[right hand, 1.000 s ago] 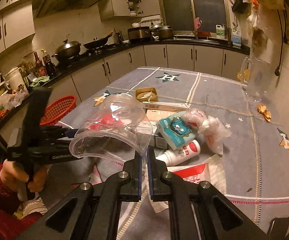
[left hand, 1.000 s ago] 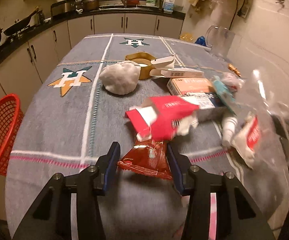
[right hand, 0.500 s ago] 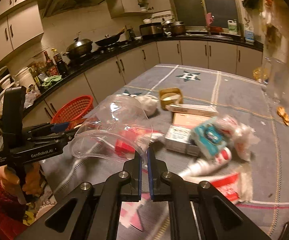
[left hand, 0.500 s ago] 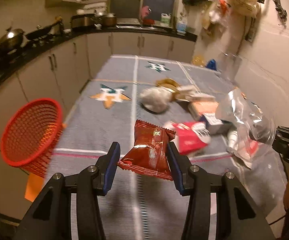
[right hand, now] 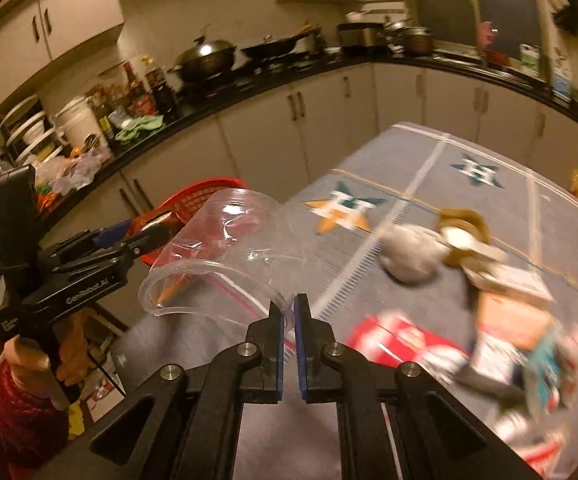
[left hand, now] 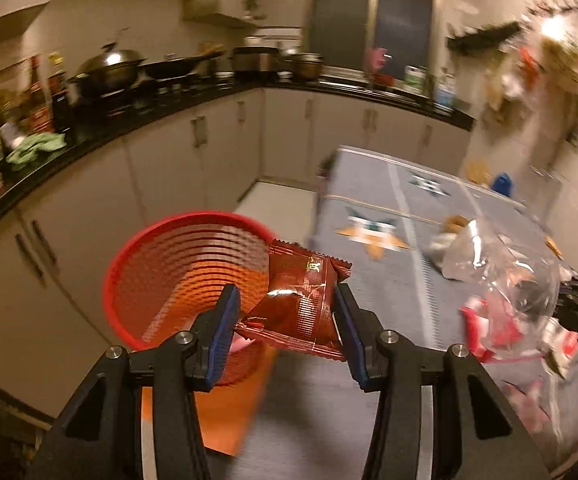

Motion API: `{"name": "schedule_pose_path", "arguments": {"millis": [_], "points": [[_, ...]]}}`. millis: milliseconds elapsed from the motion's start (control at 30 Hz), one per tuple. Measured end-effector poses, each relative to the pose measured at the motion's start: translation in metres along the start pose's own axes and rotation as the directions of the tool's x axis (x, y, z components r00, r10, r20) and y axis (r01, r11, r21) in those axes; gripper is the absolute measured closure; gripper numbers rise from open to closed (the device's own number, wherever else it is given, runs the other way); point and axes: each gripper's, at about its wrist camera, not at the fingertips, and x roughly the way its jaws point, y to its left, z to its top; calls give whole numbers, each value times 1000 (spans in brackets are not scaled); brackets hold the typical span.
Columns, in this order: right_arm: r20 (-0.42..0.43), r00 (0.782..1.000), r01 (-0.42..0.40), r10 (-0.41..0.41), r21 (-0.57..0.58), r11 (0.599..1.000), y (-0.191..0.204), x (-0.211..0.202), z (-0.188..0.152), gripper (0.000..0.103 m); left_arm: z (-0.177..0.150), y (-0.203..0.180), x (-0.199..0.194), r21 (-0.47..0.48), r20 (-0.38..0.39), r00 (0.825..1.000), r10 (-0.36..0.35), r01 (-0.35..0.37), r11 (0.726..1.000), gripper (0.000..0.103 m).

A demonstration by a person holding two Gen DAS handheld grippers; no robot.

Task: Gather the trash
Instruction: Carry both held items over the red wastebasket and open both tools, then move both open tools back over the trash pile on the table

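Note:
My left gripper (left hand: 285,300) is shut on a dark red snack wrapper (left hand: 299,300), which hangs at the near rim of a red mesh basket (left hand: 161,276) on the floor beside the table. My right gripper (right hand: 288,306) is shut on the edge of a clear plastic bag (right hand: 229,244), held up over the table's left edge. The same bag (left hand: 501,272) shows at the right in the left wrist view. The right wrist view also shows the left gripper (right hand: 137,226) reaching toward the red basket (right hand: 193,200), with a person's hand (right hand: 49,360) on its handle.
A grey cloth with star marks covers the table (right hand: 429,184). On it lie a white crumpled wad (right hand: 409,256), a brown tape roll (right hand: 461,224), a red pack (right hand: 397,340) and several boxes, all blurred. Kitchen cabinets (left hand: 193,160) and a counter with pans stand behind the basket.
Both grippers have swung left off the table's trash pile toward the red basket. The wrapper now hangs by the basket's rim, and the bag followed behind it.

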Motion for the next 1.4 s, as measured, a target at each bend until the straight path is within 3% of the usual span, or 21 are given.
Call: {"name": "schedule_pose_path", "arguments": {"millis": [233, 467, 567, 633, 667, 733, 1067, 1200, 1400], "points": [[-53, 996, -77, 76, -33, 996, 48, 68, 49, 97, 4, 56, 29, -39, -22, 993, 117, -117, 992, 56], [-113, 988, -105, 102, -17, 994, 76, 137, 80, 97, 2, 78, 45, -54, -46, 987, 157, -159, 986, 56], [-134, 987, -88, 86, -8, 996, 80, 160, 87, 96, 0, 86, 51, -64, -59, 985, 160, -164, 984, 51], [-139, 987, -82, 81, -3, 997, 81, 169, 90, 87, -1, 90, 51, -76, -62, 984, 168, -172, 982, 40], [-134, 988, -73, 72, -4, 997, 82, 170, 90, 71, -1, 92, 52, -83, -62, 983, 170, -175, 981, 31], [-113, 990, -84, 83, -6, 996, 82, 166, 89, 51, -1, 93, 49, -94, -55, 984, 169, -174, 980, 29], [-18, 996, -87, 87, 33, 996, 56, 103, 69, 50, -4, 67, 20, -86, -16, 992, 128, -129, 988, 29], [1, 999, -54, 54, 81, 995, 35, 69, 43, 50, -6, 41, 3, -56, 10, 995, 103, -103, 993, 27], [66, 998, -25, 14, 159, 987, -3, 5, -6, 50, -12, -18, -10, 41, 17, 1000, 4, -4, 999, 27]]}}
